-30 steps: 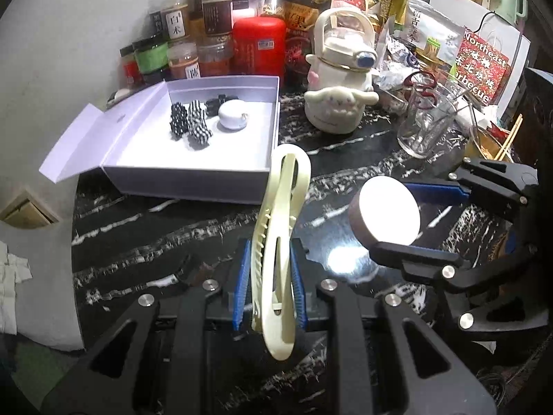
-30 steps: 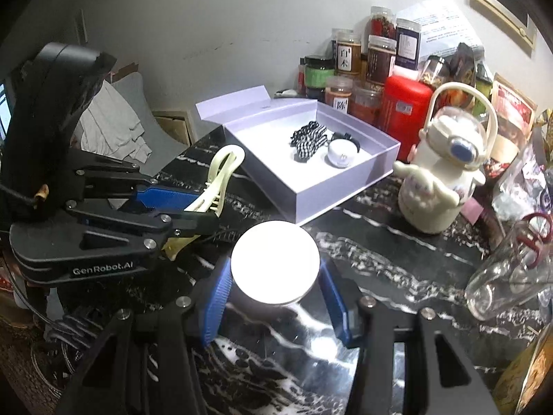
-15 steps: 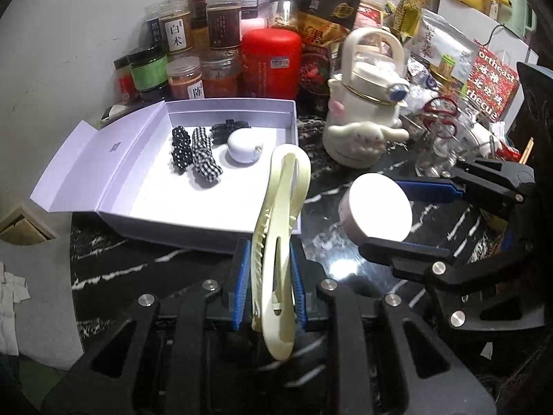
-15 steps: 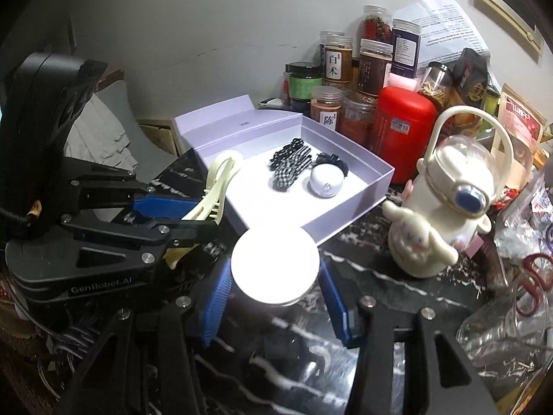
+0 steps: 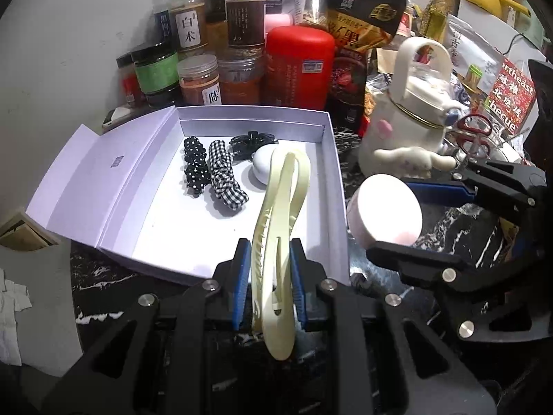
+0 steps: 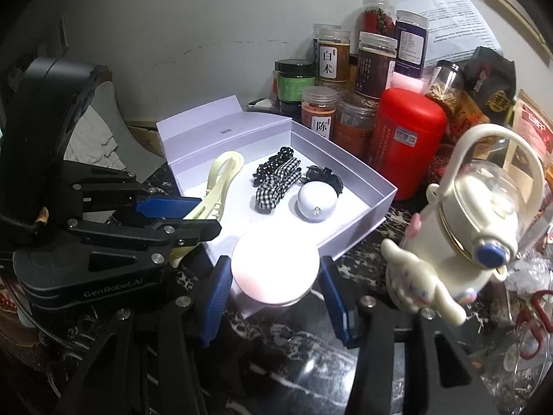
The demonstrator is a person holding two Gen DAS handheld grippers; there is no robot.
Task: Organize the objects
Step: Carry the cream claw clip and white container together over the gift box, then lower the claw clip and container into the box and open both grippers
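Both tongs are closing in on the lilac box (image 5: pixel 331 159), my left gripper (image 5: pixel 270 287) pinching the cream hair claw (image 5: pixel 280 228), my right gripper (image 6: pixel 276 297) clamping the round white jar (image 6: pixel 274 269); scrunchies (image 5: pixel 214 176) already sitting inside, these two still needing dropping in.

Spice jars (image 5: pixel 198 79), red canister (image 5: pixel 299 65), cartoon-dog bottle (image 5: pixel 413 121) crowd the back.

Cluttered home counter, black marble top (image 5: pixel 484 242), herb jars (image 5: pixel 200 79), snack bags (image 5: pixel 363 17), cartoon kettle (image 5: pixel 414 121)

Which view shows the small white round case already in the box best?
The right wrist view: the white round case lies whole and unblocked beside the black claw clip. In the left wrist view the cream hair clip held by the left gripper hides its right side.
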